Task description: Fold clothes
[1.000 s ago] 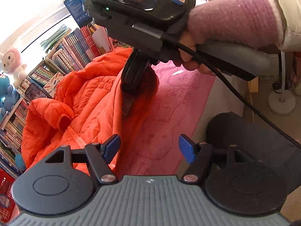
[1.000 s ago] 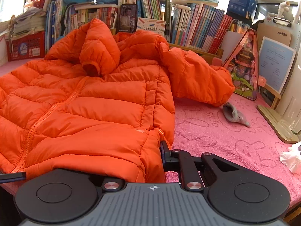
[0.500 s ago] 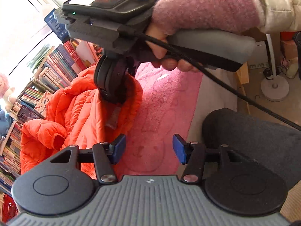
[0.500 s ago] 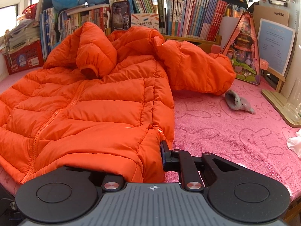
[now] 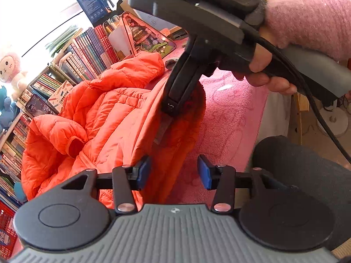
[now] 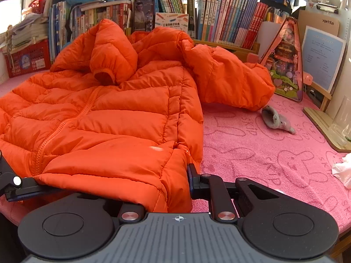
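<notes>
An orange puffer jacket (image 6: 114,114) lies zipped and front up on a pink towel-covered table (image 6: 263,160), with one sleeve folded over the chest and the other stretched right. My right gripper (image 6: 177,182) is shut on the hem corner; only its right finger (image 6: 194,176) shows, since fabric covers the left one. In the left wrist view the right gripper (image 5: 173,107), held by a hand in a pink sleeve, lifts that hem corner of the jacket (image 5: 122,118). My left gripper (image 5: 173,172) is open just below the raised hem, and the fabric hangs by its left pad (image 5: 143,171).
Bookshelves (image 6: 219,22) and plush toys line the back. A small grey sock (image 6: 276,120), a pink toy box (image 6: 287,65), a wooden stand (image 6: 322,120) and a white tissue (image 6: 342,171) lie to the right. A dark trouser leg (image 5: 307,164) is at the table edge.
The right gripper has lifted the hem corner higher. My left gripper has moved in under the raised hem and its jaws have narrowed. Part of it now shows at the right view's left edge.
</notes>
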Tool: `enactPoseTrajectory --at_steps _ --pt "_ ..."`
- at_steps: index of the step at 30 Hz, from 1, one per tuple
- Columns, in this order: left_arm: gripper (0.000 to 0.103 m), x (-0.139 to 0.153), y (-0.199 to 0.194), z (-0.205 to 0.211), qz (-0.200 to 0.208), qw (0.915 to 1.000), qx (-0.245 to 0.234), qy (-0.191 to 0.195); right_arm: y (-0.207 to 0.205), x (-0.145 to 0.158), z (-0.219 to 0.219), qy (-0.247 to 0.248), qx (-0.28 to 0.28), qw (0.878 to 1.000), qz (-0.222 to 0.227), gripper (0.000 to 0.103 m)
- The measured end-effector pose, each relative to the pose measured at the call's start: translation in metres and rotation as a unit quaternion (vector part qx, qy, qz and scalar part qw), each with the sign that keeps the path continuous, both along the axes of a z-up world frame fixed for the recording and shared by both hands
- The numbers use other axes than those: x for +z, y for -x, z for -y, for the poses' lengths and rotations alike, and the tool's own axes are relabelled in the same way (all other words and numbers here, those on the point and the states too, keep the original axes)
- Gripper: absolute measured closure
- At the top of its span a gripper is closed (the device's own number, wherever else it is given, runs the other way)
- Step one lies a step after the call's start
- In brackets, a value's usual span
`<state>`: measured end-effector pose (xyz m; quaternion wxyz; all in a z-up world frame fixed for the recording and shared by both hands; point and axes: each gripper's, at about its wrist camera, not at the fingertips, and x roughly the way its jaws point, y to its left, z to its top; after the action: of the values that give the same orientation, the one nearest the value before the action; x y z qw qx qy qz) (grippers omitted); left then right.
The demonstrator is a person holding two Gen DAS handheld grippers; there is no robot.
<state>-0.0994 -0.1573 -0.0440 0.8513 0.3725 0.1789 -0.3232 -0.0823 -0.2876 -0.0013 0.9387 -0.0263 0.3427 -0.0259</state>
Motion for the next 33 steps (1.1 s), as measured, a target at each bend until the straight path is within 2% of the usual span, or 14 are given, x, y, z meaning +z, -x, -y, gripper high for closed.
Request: enactPoseTrajectory --at_steps 2,8,14,16,18,20,22,24,25,26,27,28,31,33 --pt "0.072 0.0 -0.002 -0.004 -0.003 0.9999 0.013 0.0 0.0 -0.001 0.0 0.002 0.0 1.0 0.0 0.085" --pt "0.083 -0.006 0.001 -0.022 0.023 0.9991 0.018 -0.032 0.0 -0.003 0.0 0.009 0.002 1.0 -0.001 0.085" --pt "0.084 -0.011 -0.006 -0.051 0.053 0.9939 0.062 -0.075 0.001 -0.006 0.003 0.015 0.001 1.0 -0.003 0.082" --pt "0.084 -0.015 -0.011 -0.066 0.068 0.9879 0.098 -0.1 0.0 -0.006 0.008 0.005 -0.005 1.0 -0.005 0.081" --pt "0.083 -0.018 -0.011 -0.083 0.083 0.9835 0.113 -0.114 0.0 -0.007 0.014 -0.002 -0.015 1.0 -0.008 0.081" --pt "0.084 -0.021 -0.014 -0.1 0.089 0.9755 0.146 -0.138 0.0 -0.007 0.02 -0.01 -0.025 1.0 -0.011 0.081" --pt "0.084 -0.024 -0.019 -0.119 0.094 0.9644 0.186 -0.162 0.002 -0.008 0.021 -0.004 -0.027 1.0 -0.01 0.08" --pt "0.084 -0.027 -0.027 -0.146 0.096 0.949 0.24 -0.18 0.002 -0.008 0.02 0.003 -0.028 1.0 -0.008 0.079" --pt "0.086 -0.026 -0.027 -0.152 0.092 0.9462 0.252 -0.181 0.003 -0.009 0.019 0.007 -0.027 1.0 -0.007 0.079" --pt "0.093 -0.025 -0.026 -0.157 0.088 0.9444 0.26 -0.18 0.002 -0.009 0.016 0.011 -0.018 1.0 -0.007 0.077" --pt "0.093 -0.024 -0.025 -0.161 0.084 0.9426 0.268 -0.18 0.002 -0.01 0.012 0.017 -0.006 1.0 -0.006 0.07" --pt "0.093 -0.023 -0.025 -0.166 0.08 0.9407 0.277 -0.179 0.002 -0.01 0.009 0.022 0.005 1.0 -0.006 0.069" --pt "0.093 -0.02 -0.022 -0.18 0.069 0.9346 0.301 -0.178 -0.001 -0.015 -0.01 0.078 0.026 0.997 0.005 0.069" --pt "0.093 -0.019 -0.019 -0.181 0.068 0.9349 0.303 -0.172 -0.002 -0.016 -0.015 0.097 0.03 0.995 0.01 0.069"
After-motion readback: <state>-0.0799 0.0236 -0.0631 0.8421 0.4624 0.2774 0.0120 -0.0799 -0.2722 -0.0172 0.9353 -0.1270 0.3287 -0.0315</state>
